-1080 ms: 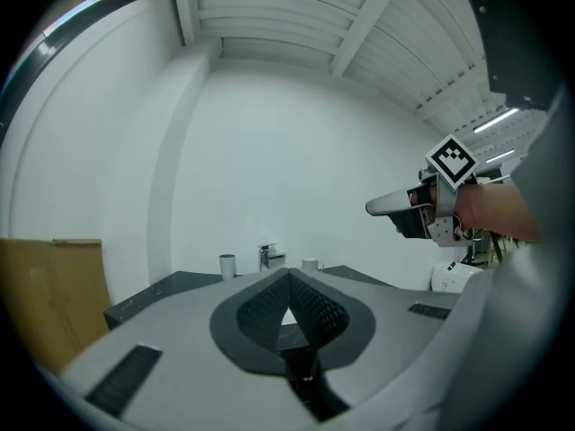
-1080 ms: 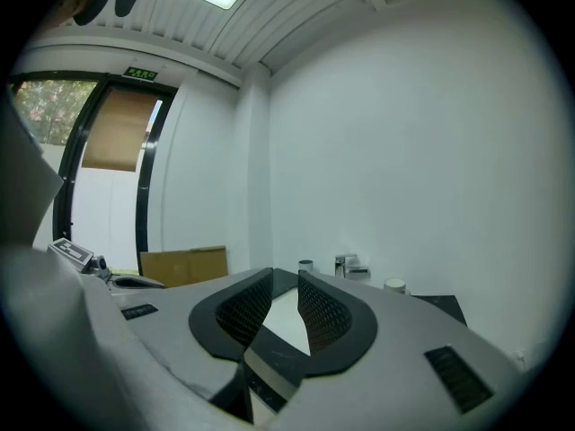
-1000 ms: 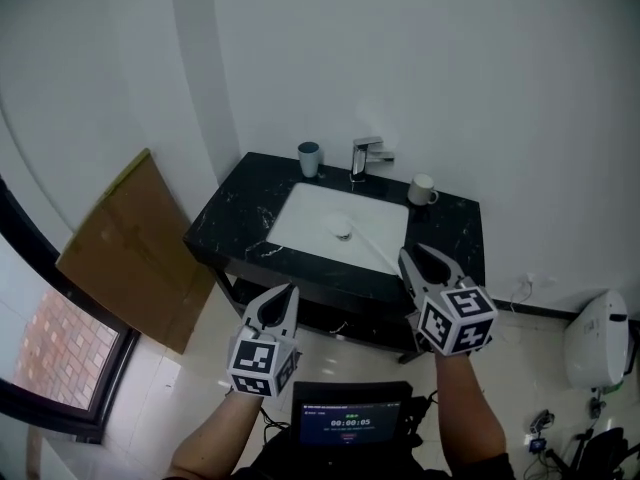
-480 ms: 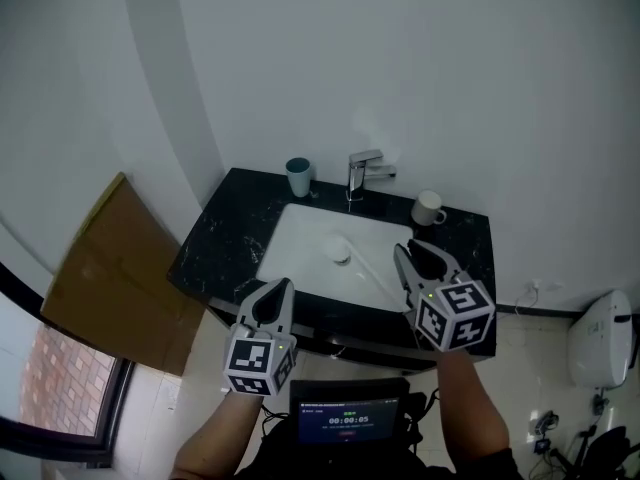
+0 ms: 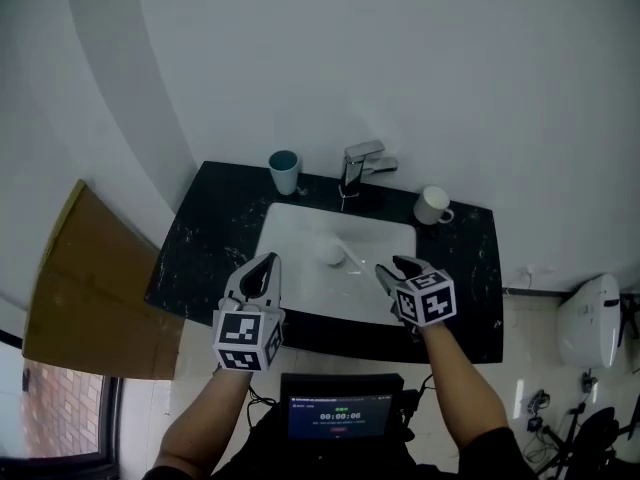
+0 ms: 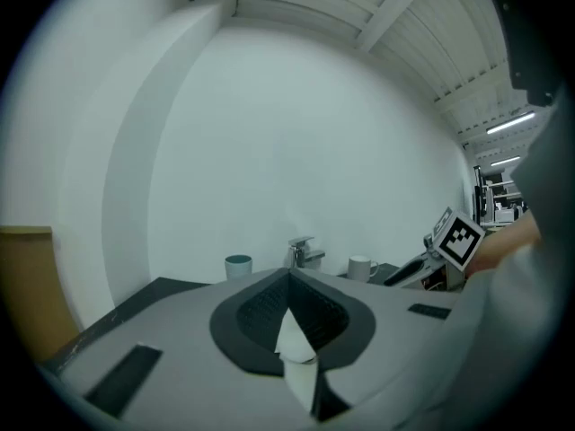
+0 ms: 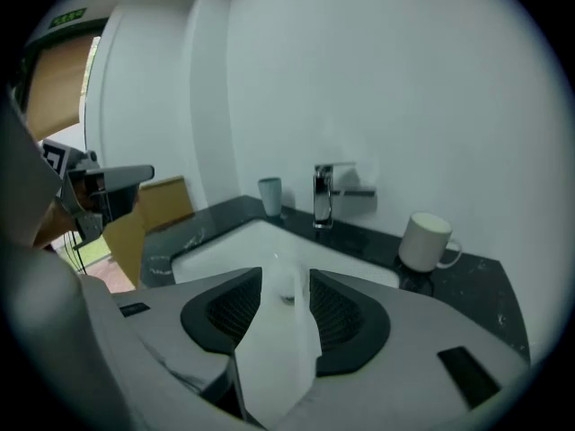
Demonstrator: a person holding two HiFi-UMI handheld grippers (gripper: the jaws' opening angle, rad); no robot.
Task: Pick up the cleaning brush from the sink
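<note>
Step in hand: the approach; I judge the pick-up has not started, since neither gripper touches anything yet
Cleaning brush point(image 5: 347, 255): lies inside the sink point(image 5: 290, 230), near the middle of the basin, its pale handle slanting toward 5 o'clock; white on white, so its outline is faint and I cannot make out the bristle end for certain
Worktop point(image 5: 200, 253): black marbled slab that frames the basin on all sides
Right gripper point(image 5: 398, 267): hangs over the basin's rim at about 5 o'clock, tilted down into the bowl; its jaws are opening and stand apart, with only the white basin and a faint streak of the handle visible between them, nothing clamped
Left gripper point(image 5: 264, 265): sits at the rim at about 7 o'clock, pointing nearly level across the basin; its jaws are pressed together at the tips and carry nothing
Behind the basin: tap point(image 5: 362, 162) at 12 o'clock, teal cup point(image 5: 284, 172) at 11 o'clock, white mug point(image 5: 432, 205) at 2 o'clock, all standing well apart from the brush
Next move calls for: the right gripper, being nearest the handle, dropping toward 11 o'clock into the bowl, lining the gap of its jaws across the handle and closing only once a pad sits on each side
Risk, as I judge it: the thin handle lies flat on glazed porcelain, so a shallow bite could skid it away or scrape the basin
</note>
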